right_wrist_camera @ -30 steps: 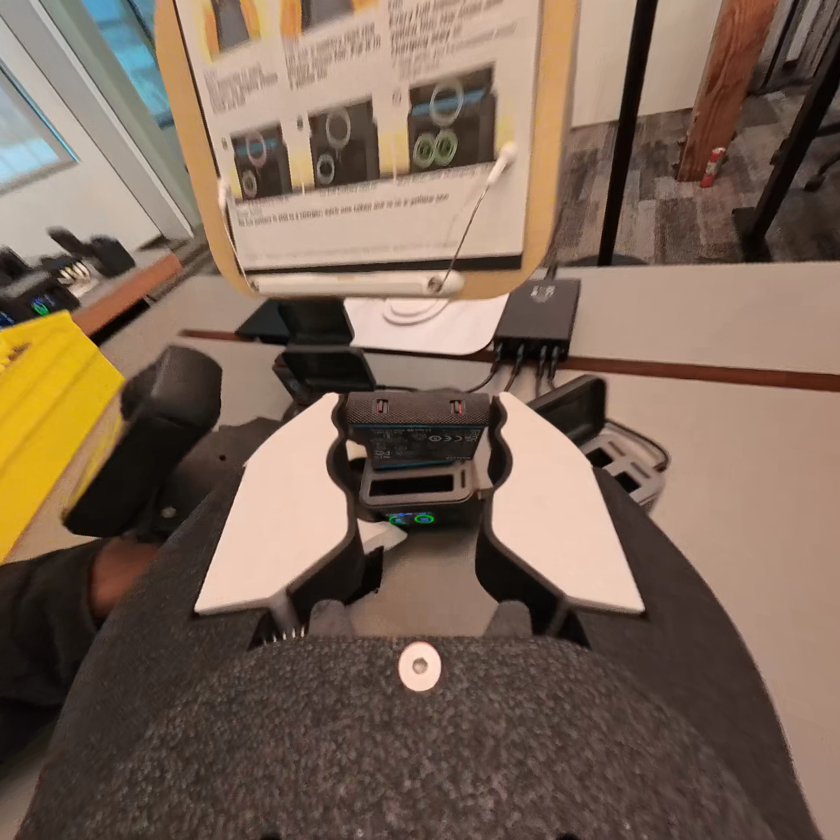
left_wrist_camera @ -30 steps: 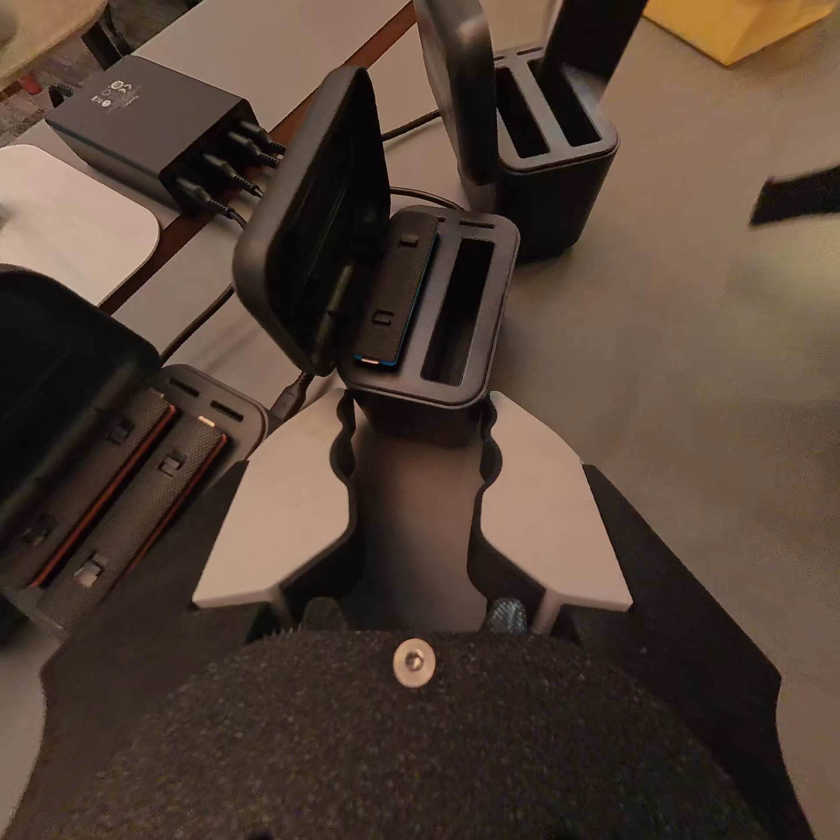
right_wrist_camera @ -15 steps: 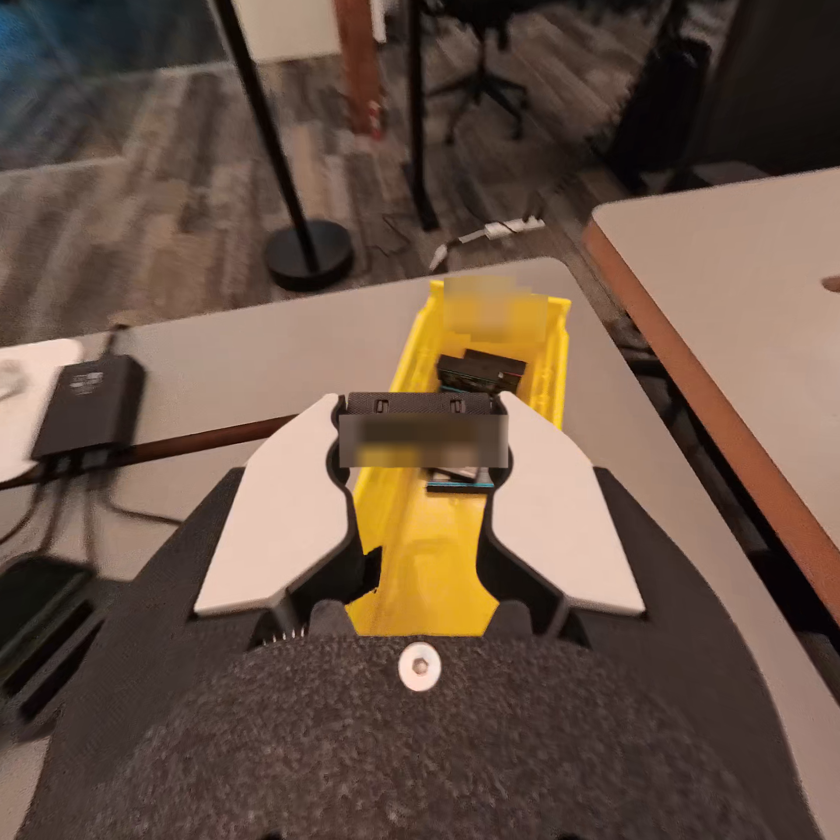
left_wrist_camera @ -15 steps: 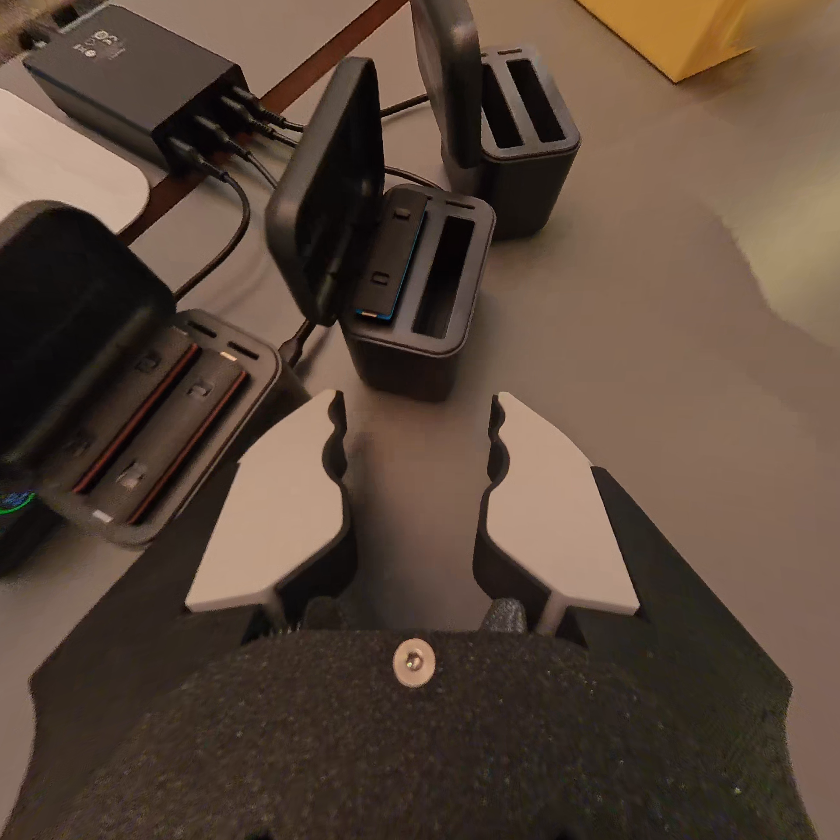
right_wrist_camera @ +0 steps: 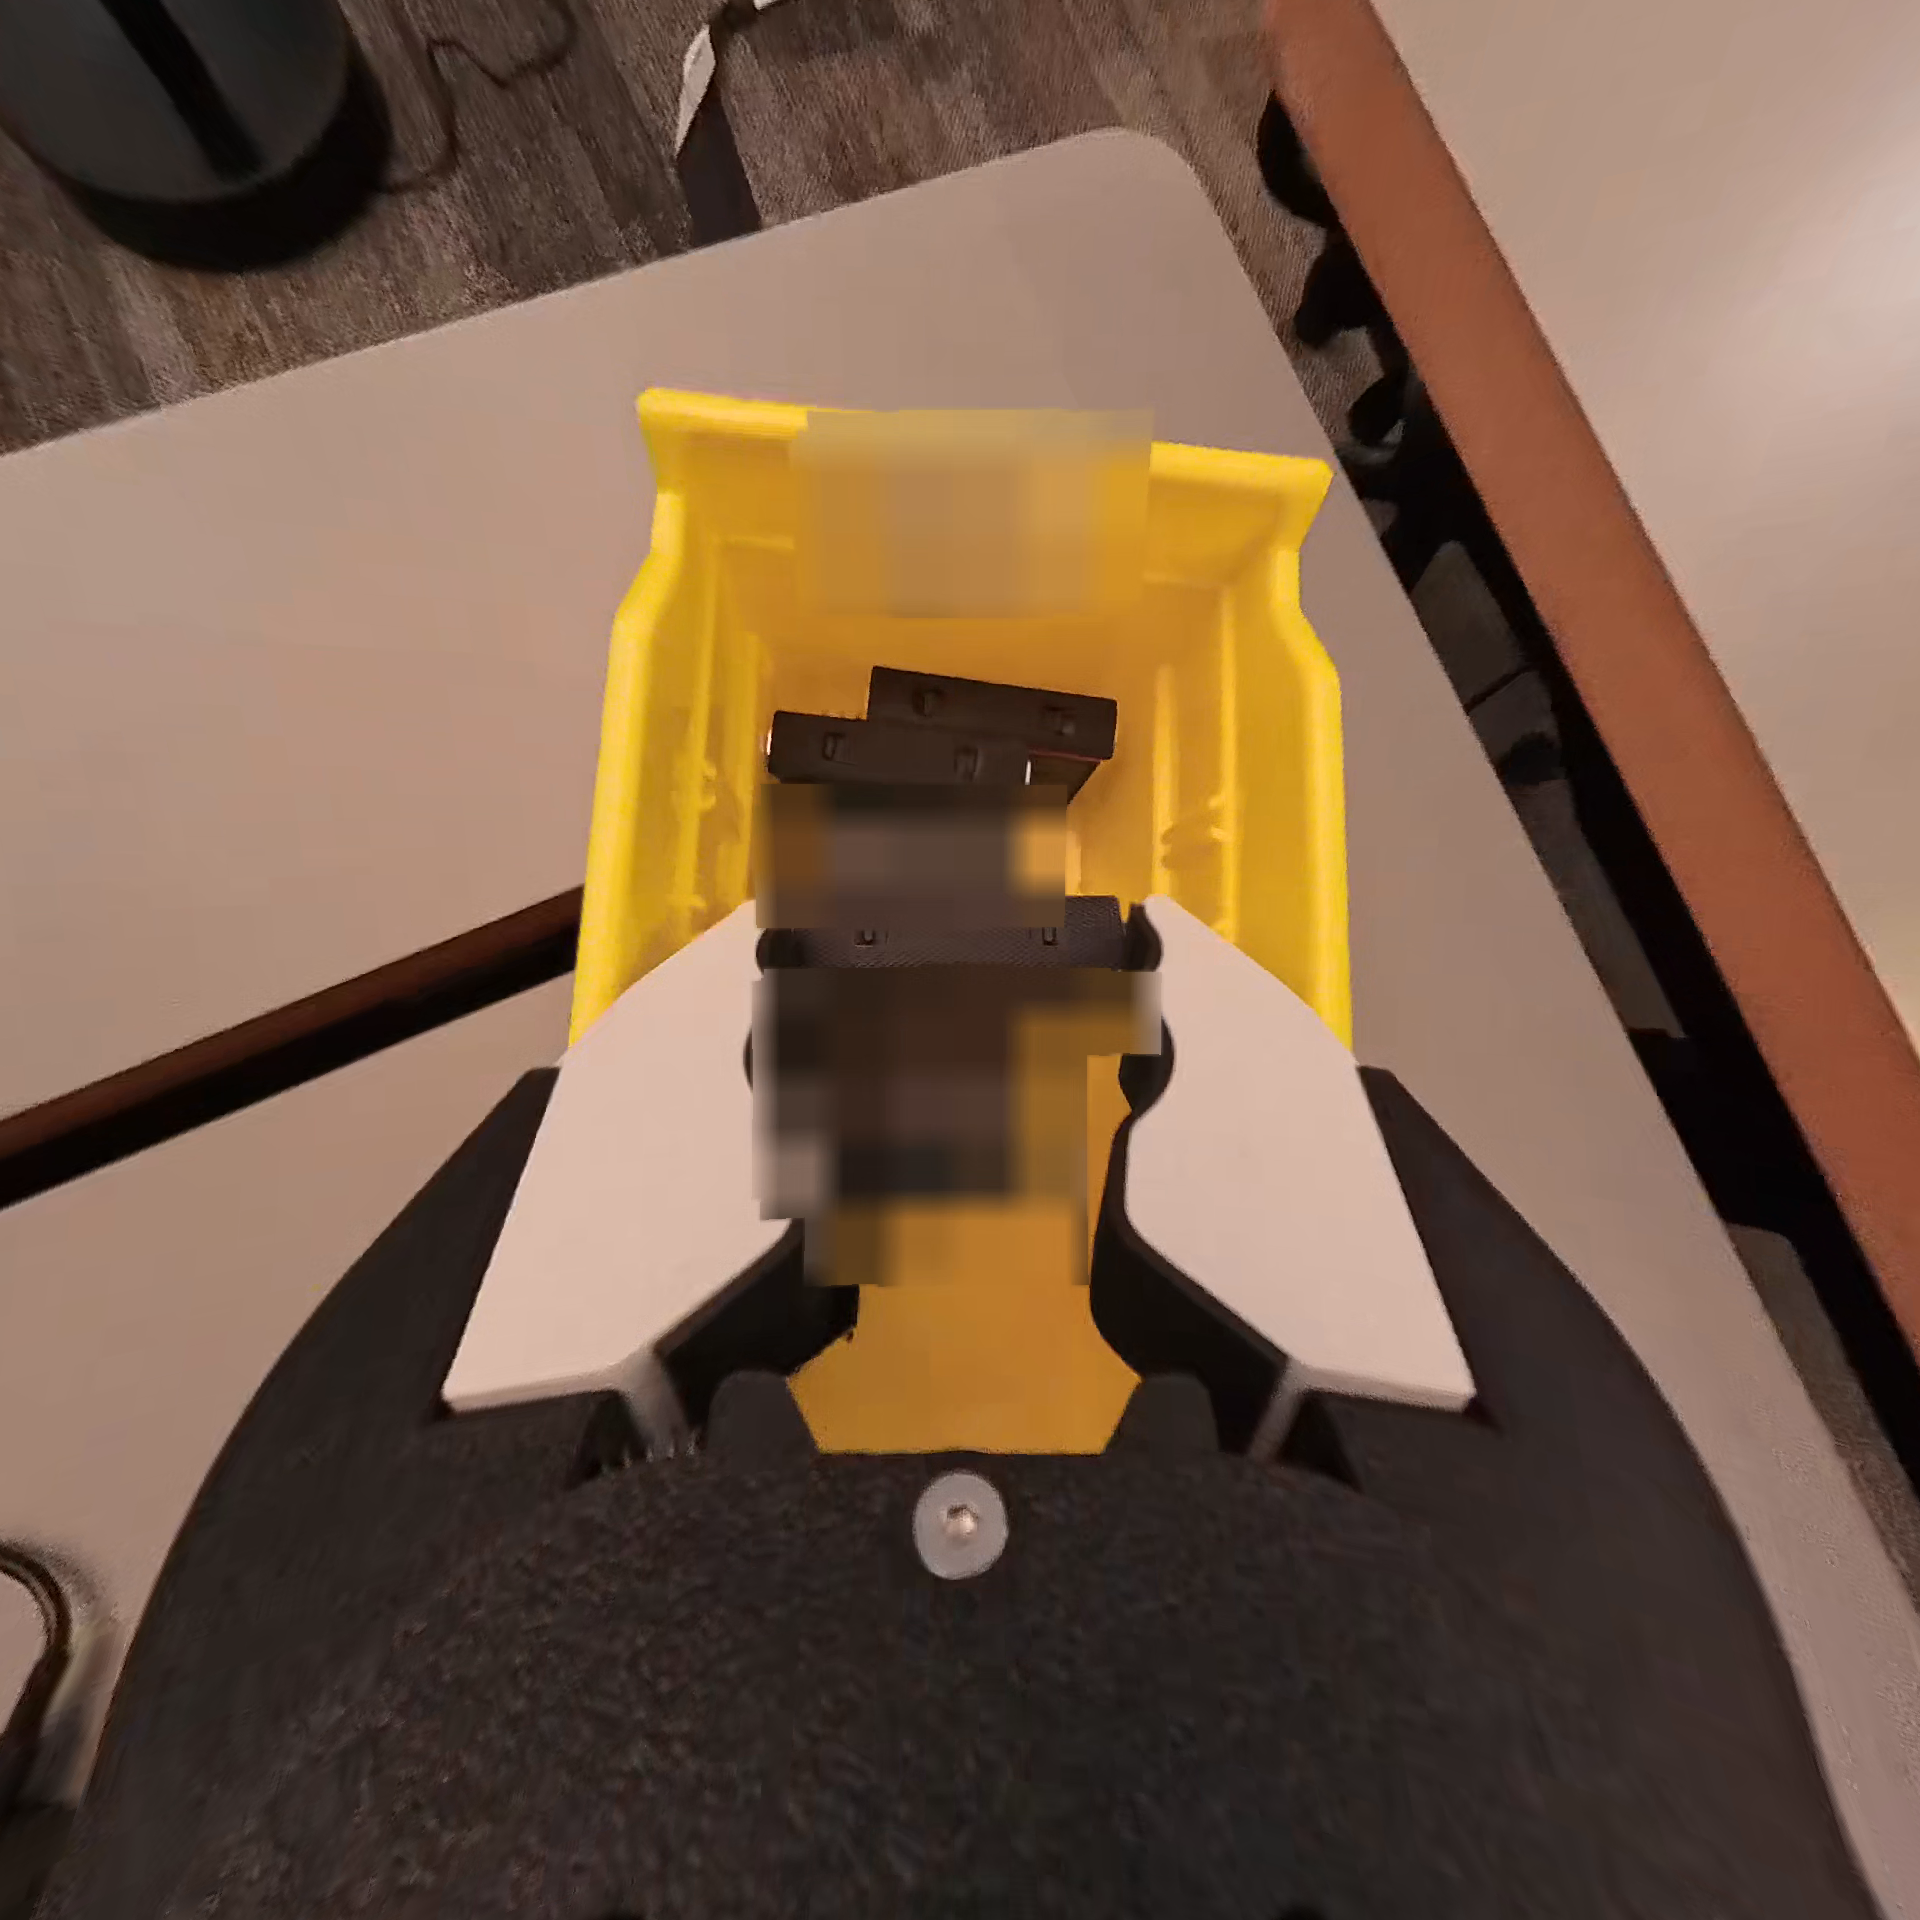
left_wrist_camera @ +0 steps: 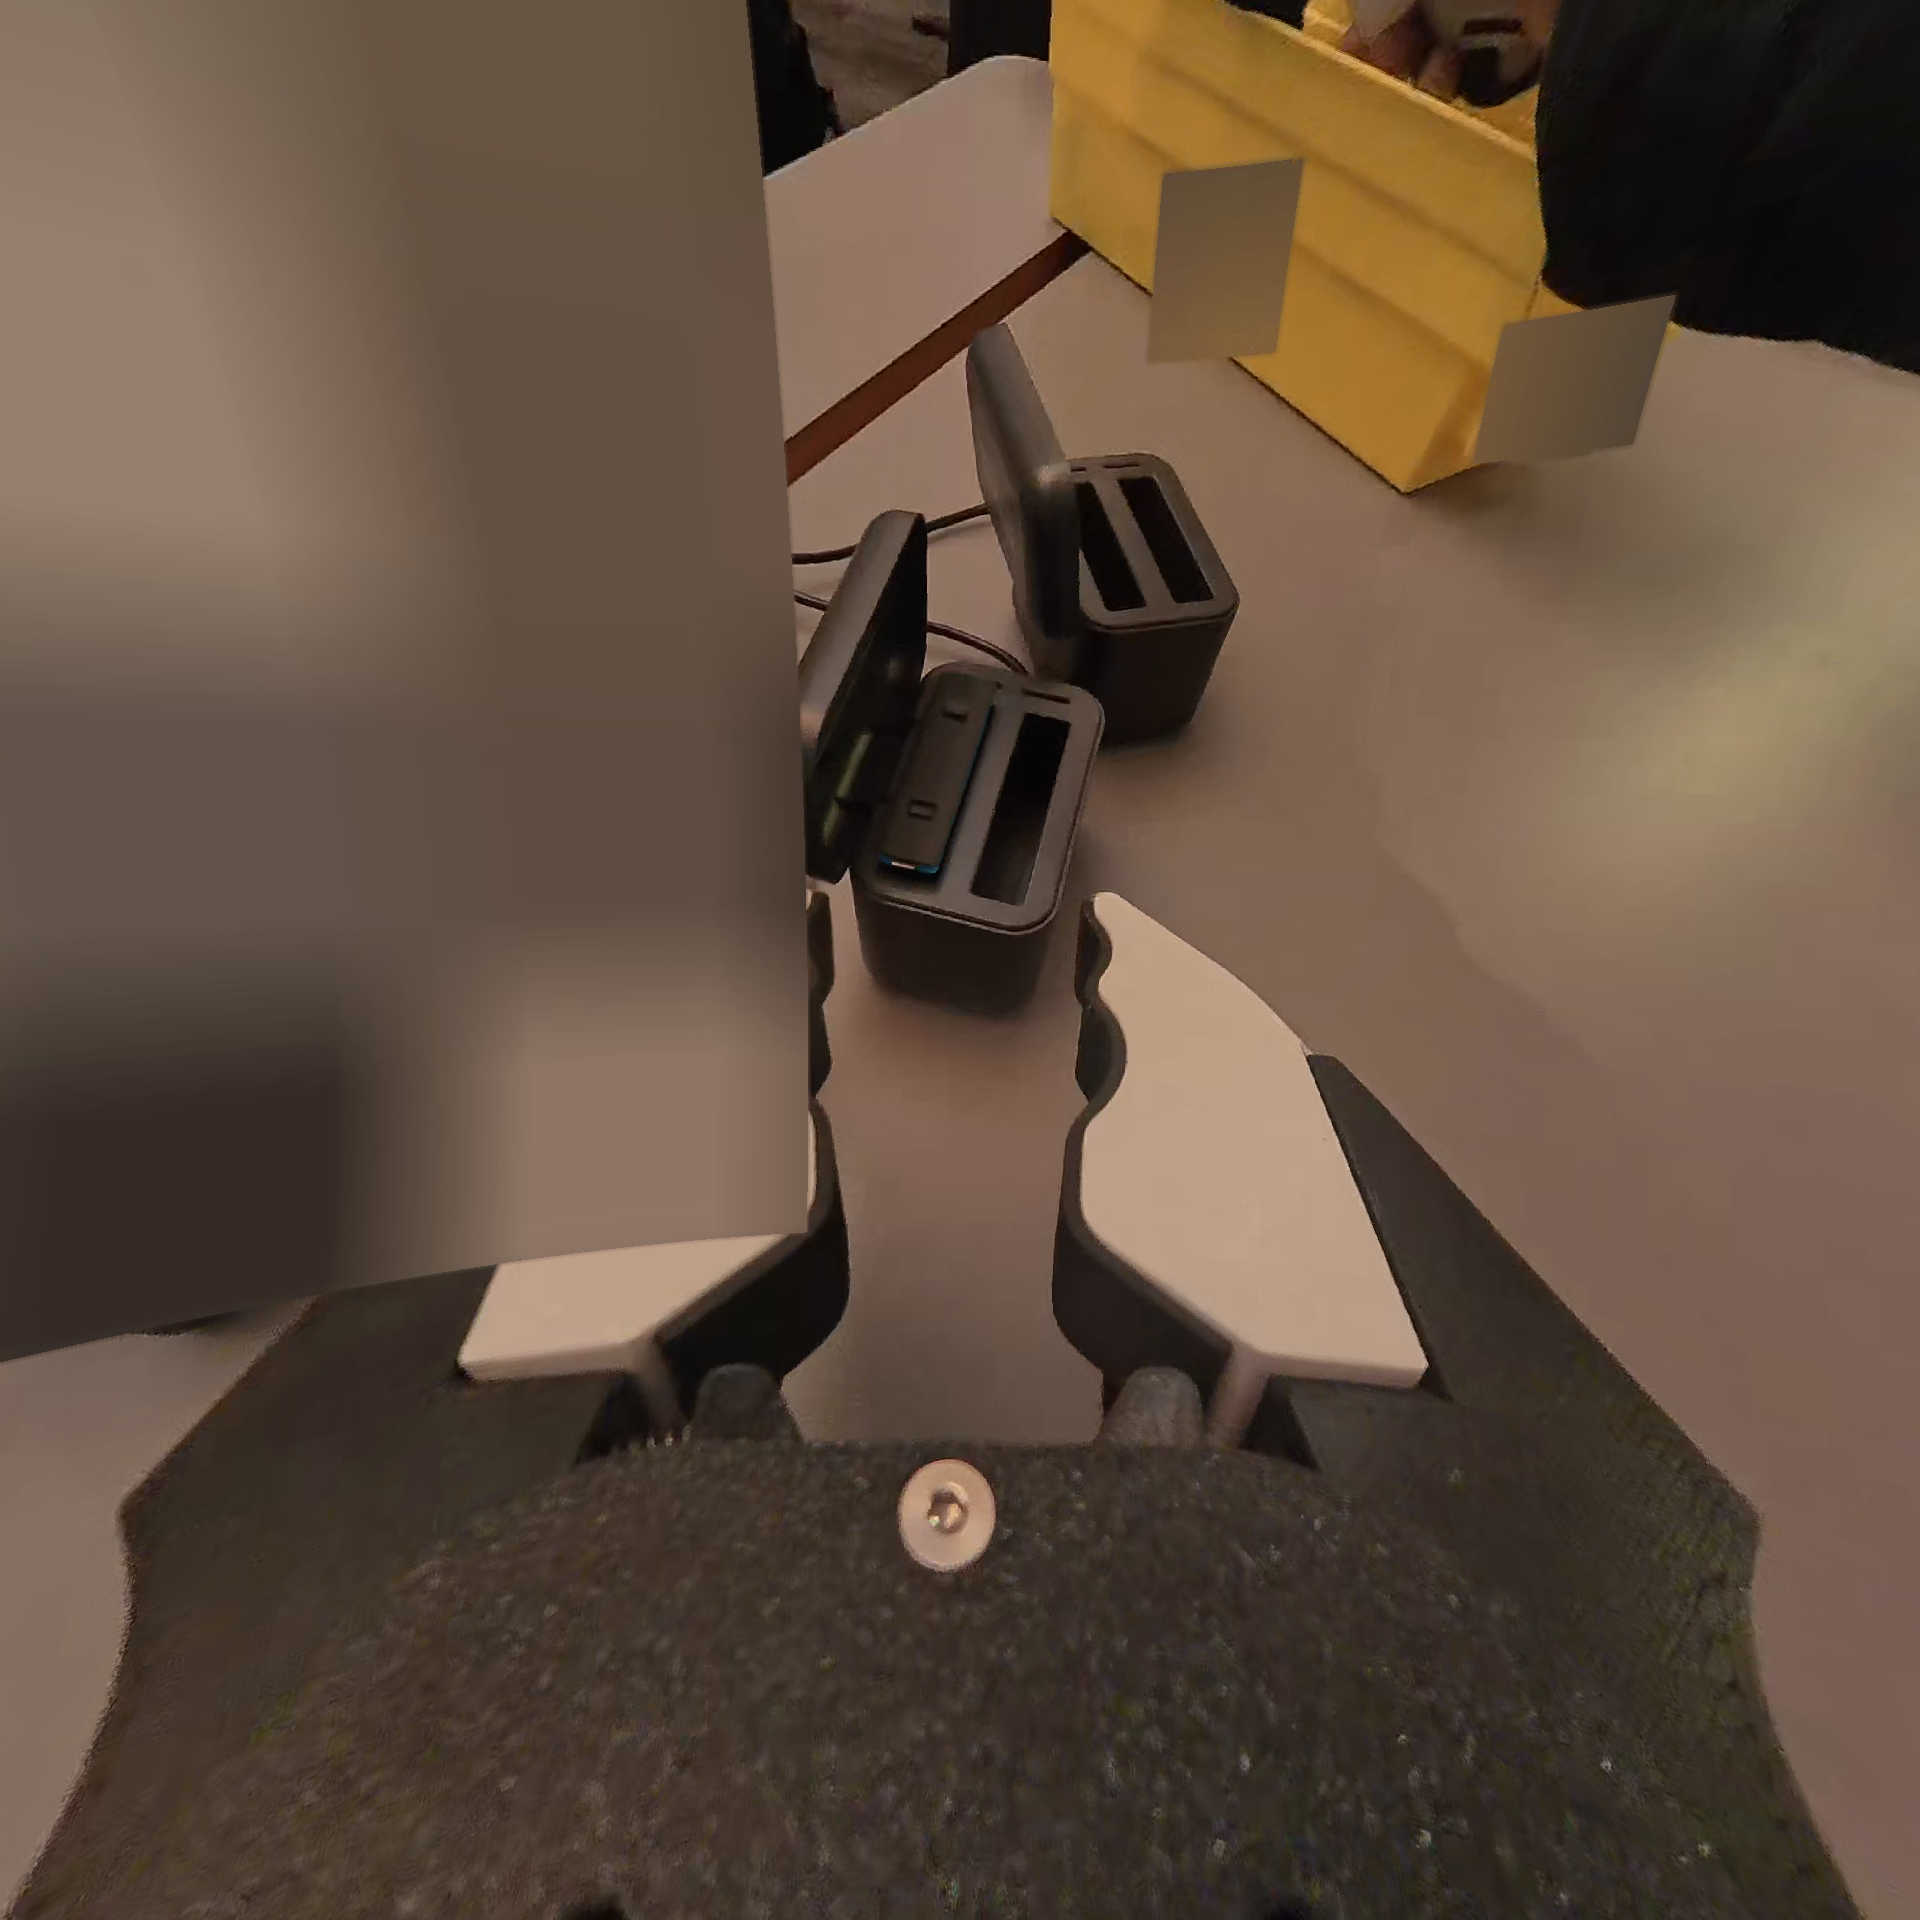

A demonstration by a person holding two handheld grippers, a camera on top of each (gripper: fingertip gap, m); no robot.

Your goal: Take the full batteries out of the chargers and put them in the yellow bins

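Observation:
My right gripper (right_wrist_camera: 951, 940) is shut on a black battery (right_wrist_camera: 977, 948) and holds it over the open yellow bin (right_wrist_camera: 665, 665). Two more black batteries (right_wrist_camera: 940, 732) lie at the bin's far end. My left gripper (left_wrist_camera: 951, 925) is open and empty, just in front of an open black charger (left_wrist_camera: 961, 904). That charger holds one battery (left_wrist_camera: 930, 795) in its left slot; its right slot is empty. A second open charger (left_wrist_camera: 1138, 613) behind it has both slots empty. The yellow bin (left_wrist_camera: 1340, 249) also shows at the upper right of the left wrist view.
A large blurred patch covers the left half of the left wrist view. Black cables (left_wrist_camera: 935, 623) run behind the chargers. The grey table's brown edge (left_wrist_camera: 914, 364) lies beyond them. A second table with a brown edge (right_wrist_camera: 1558, 468) stands to the right of the bin. Across from one pair of fingers to the other is roughly 45 cm.
My right gripper carried the battery from above the charger over to the yellow bin and lower into it. My left gripper let go of the near charger and drew back from it.

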